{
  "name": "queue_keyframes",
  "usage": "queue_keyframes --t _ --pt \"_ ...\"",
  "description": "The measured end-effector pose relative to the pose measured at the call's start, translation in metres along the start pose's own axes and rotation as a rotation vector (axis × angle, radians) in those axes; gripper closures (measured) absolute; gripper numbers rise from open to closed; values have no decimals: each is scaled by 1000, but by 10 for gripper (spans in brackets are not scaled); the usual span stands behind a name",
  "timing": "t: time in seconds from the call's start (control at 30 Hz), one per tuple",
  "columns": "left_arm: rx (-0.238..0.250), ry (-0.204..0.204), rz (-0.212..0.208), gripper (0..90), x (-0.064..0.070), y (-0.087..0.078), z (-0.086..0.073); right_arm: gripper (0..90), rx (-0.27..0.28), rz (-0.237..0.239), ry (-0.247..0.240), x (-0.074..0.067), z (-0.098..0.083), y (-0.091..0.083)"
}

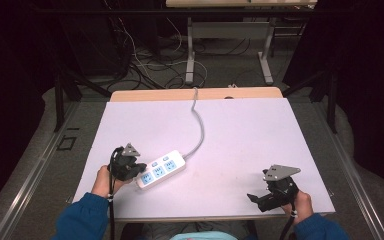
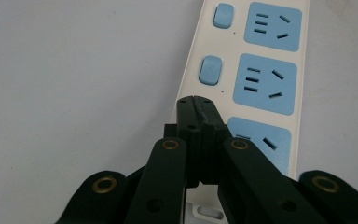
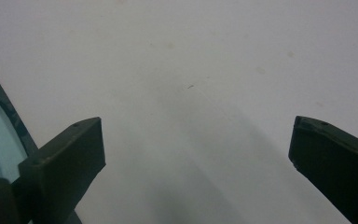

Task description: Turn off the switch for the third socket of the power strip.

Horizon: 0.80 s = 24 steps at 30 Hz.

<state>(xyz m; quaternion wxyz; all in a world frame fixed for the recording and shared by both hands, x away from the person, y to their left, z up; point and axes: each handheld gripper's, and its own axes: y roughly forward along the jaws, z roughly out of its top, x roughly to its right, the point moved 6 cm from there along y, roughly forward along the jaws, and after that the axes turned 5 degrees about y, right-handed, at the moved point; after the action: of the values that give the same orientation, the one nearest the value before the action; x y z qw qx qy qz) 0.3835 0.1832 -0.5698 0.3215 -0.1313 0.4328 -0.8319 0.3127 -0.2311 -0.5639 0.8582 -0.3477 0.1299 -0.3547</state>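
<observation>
Nearest me, my left gripper (image 2: 196, 103) has its jaws pressed together, tip over a switch on the white three-socket power strip with blue faces (image 1: 161, 170) lying on the worktop (image 1: 250, 135). Pressing looks underway, outcome unconfirmed. My right gripper (image 3: 196, 154) idles, jaws spread.

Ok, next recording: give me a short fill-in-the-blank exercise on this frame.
1. The left gripper has its fingers pressed ____ over the power strip.
2. The right gripper has its fingers spread ____.
3. The power strip's sockets and switches are coloured ____.
4. The power strip's grey cord runs toward the table's ____ edge.

Missing words: together; apart; blue; far
</observation>
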Motion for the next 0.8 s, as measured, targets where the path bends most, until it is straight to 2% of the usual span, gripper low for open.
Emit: queue_keyframes --t 0.47,0.53,0.57,0.6,0.67,0.73,0.8 --pt "2 -9 -2 900 0 0 0 30 4 -11 3 0 0 0" --pt "-6 -13 -19 900 1 -2 0 30 0 -2 2 0 0 0" --pt "18 -13 -7 900 0 -3 1 30 2 -9 0 0 0 0" --pt "14 -7 -3 900 0 -3 1 30 0 -8 -2 0 0 0" --pt "16 -33 -4 900 2 -3 1 30 -2 -2 11 -1 0 0" --pt "19 -24 -3 900 2 -3 1 30 -2 -3 8 -1 0 0" --pt "21 -33 0 900 3 -3 2 30 -1 -4 7 -1 0 0"
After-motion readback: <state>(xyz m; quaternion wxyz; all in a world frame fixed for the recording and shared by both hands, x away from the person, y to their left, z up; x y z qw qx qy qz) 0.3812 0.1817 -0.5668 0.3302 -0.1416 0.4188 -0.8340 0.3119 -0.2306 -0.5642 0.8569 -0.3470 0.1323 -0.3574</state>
